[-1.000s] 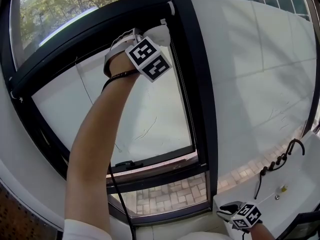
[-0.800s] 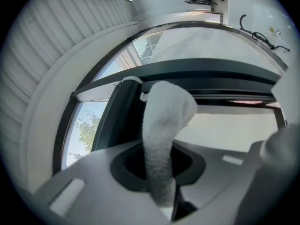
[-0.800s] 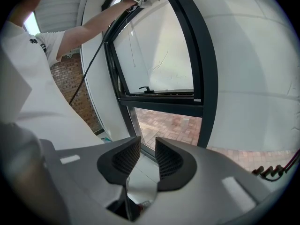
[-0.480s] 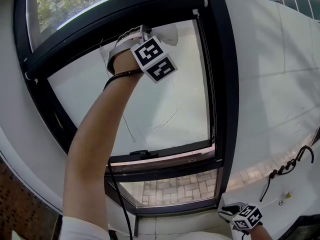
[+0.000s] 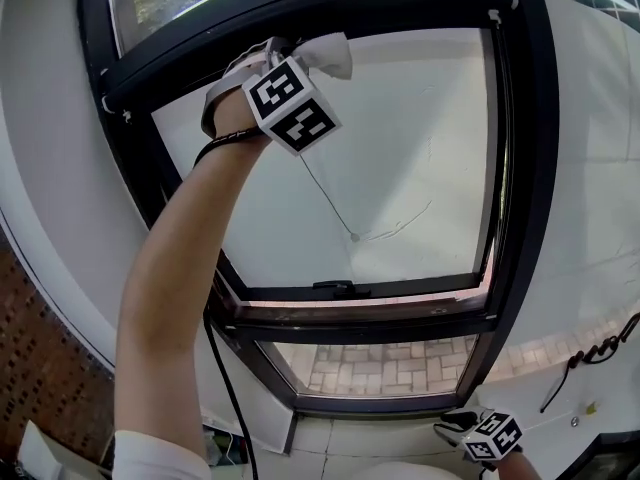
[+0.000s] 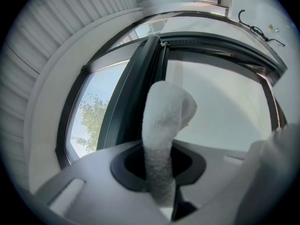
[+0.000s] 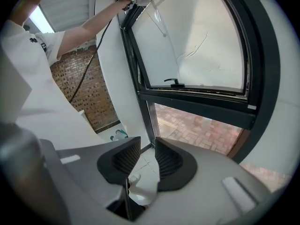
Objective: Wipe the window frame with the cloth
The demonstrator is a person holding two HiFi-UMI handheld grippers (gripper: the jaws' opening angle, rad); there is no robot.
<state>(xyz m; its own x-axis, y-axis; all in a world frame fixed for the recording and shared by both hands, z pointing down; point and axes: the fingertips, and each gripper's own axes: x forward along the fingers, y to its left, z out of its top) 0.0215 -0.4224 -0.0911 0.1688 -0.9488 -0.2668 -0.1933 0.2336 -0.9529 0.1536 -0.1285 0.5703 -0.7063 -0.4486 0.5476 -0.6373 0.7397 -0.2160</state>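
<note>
While in the left claw (image 6: 158, 170) (upright), white nubbly cloth (image 6: 165, 121).

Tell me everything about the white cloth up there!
The cloth is white and fluffy like a towel, bunched into a thick strip. The left gripper pinches its lower part between its jaws, and the rest sticks out with a bent tip. It sits high by the black top bar of the window frame and seems to touch it.
</note>
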